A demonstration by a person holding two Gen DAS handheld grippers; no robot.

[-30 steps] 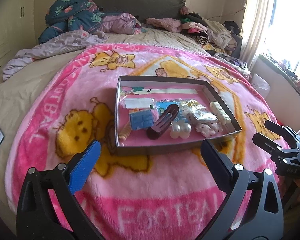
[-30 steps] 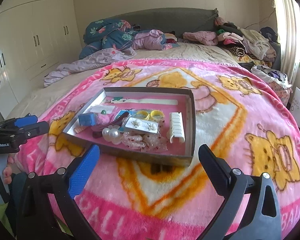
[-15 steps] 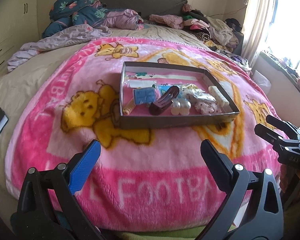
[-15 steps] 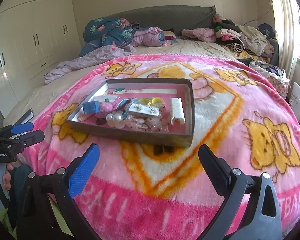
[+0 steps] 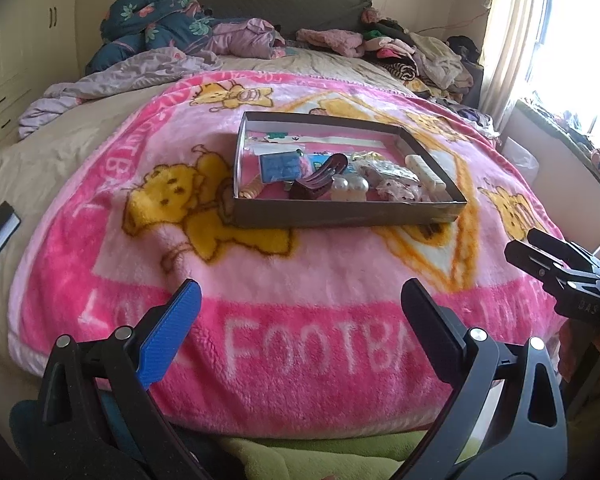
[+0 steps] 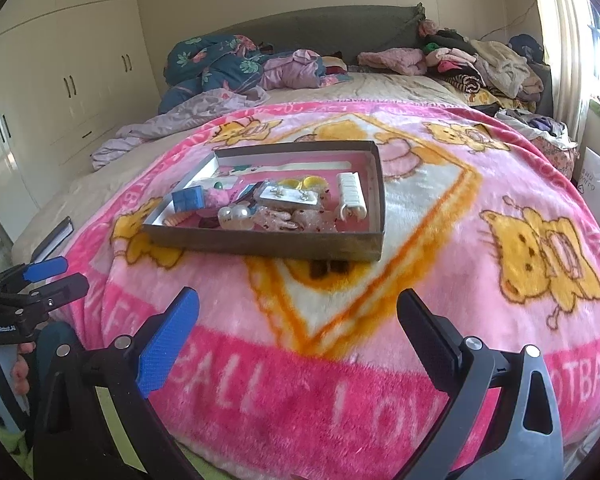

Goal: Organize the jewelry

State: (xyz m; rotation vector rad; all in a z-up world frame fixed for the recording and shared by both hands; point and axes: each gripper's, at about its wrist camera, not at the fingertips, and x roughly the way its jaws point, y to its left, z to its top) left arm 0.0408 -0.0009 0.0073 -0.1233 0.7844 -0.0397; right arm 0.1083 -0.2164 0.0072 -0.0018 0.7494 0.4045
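A shallow grey box (image 5: 340, 212) with a pink floor lies on the pink blanket in the left wrist view and in the right wrist view (image 6: 268, 242). It holds a blue card (image 5: 279, 167), a dark hair claw (image 5: 320, 181), pearl pieces (image 5: 350, 189), a white comb clip (image 6: 351, 196) and several packets. My left gripper (image 5: 300, 312) is open and empty, well short of the box, near the bed's front edge. My right gripper (image 6: 298, 322) is open and empty, also short of the box.
The pink cartoon blanket (image 5: 300, 272) covers the bed's near half. Piled clothes and bedding (image 6: 480, 60) lie at the headboard. White wardrobes (image 6: 60, 92) stand left, a window right. Each gripper shows in the other's view, the right (image 5: 556, 268) and the left (image 6: 36, 280).
Both grippers have pulled back from the box toward the bed's front edge and lowered. The box looks farther away. Both stay open and empty.
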